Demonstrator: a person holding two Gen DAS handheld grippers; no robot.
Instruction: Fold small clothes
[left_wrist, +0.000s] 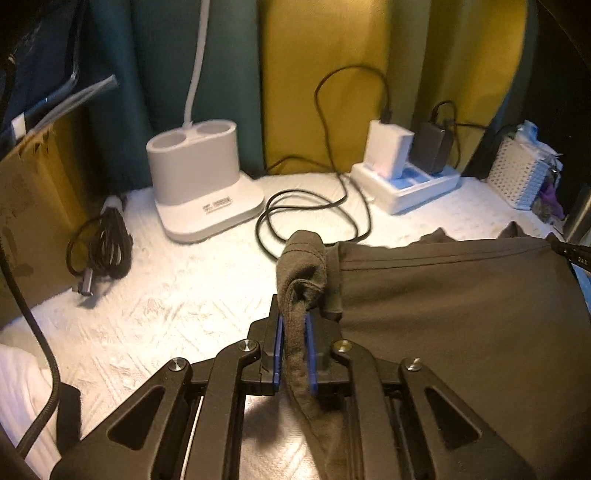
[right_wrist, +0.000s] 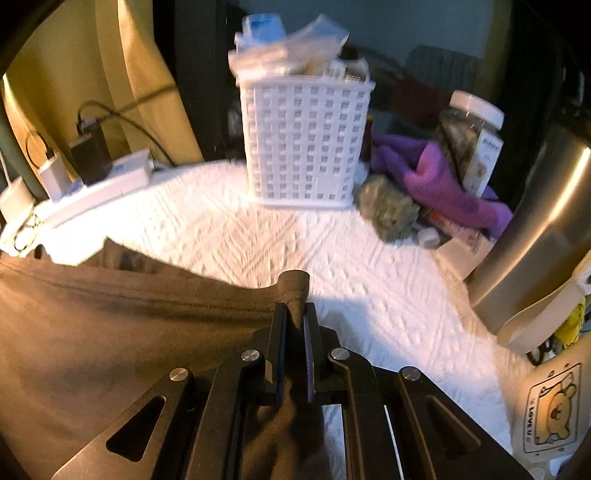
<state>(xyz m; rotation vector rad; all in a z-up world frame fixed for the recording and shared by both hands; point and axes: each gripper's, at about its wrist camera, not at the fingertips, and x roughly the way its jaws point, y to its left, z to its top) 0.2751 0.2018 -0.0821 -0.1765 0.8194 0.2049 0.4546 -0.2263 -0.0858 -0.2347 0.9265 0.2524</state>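
Risk sits mostly in the two pinches. The left gripper (left_wrist: 295, 332) has its jaws closed on a bunched corner of the dark brown garment (left_wrist: 461, 314), with a roll of hem poking out above the blue pads (left_wrist: 277, 343) and a tail of cloth hanging down between the linkage arms. The right gripper (right_wrist: 295, 332) is likewise clamped on the opposite corner of the garment (right_wrist: 129, 332), though only a small nub of fabric shows past its tips, so I judge that hold the shallower one. Between the two, the cloth is stretched as a taut sheet raised above the white quilted cover (left_wrist: 166, 314); how much of its lower part touches the cover I cannot tell.

If the hands pull further apart, the right corner could slip free and the sheet would collapse crookedly. If they travel at unequal heights, the fold line would likely skew. The hanging tail on the left could get trapped under the fold and leave a lump.

Clutter adds trouble. The looped black cable (left_wrist: 310, 218) lies near the garment's far edge in the left view, with the white lamp base (left_wrist: 203, 184) and power strip (left_wrist: 406, 188) behind it; a forward sweep could snag them. On the right, the white lattice basket (right_wrist: 306, 144), purple cloth (right_wrist: 436, 177) and steel tumbler (right_wrist: 535, 229) stand close enough to be brushed.
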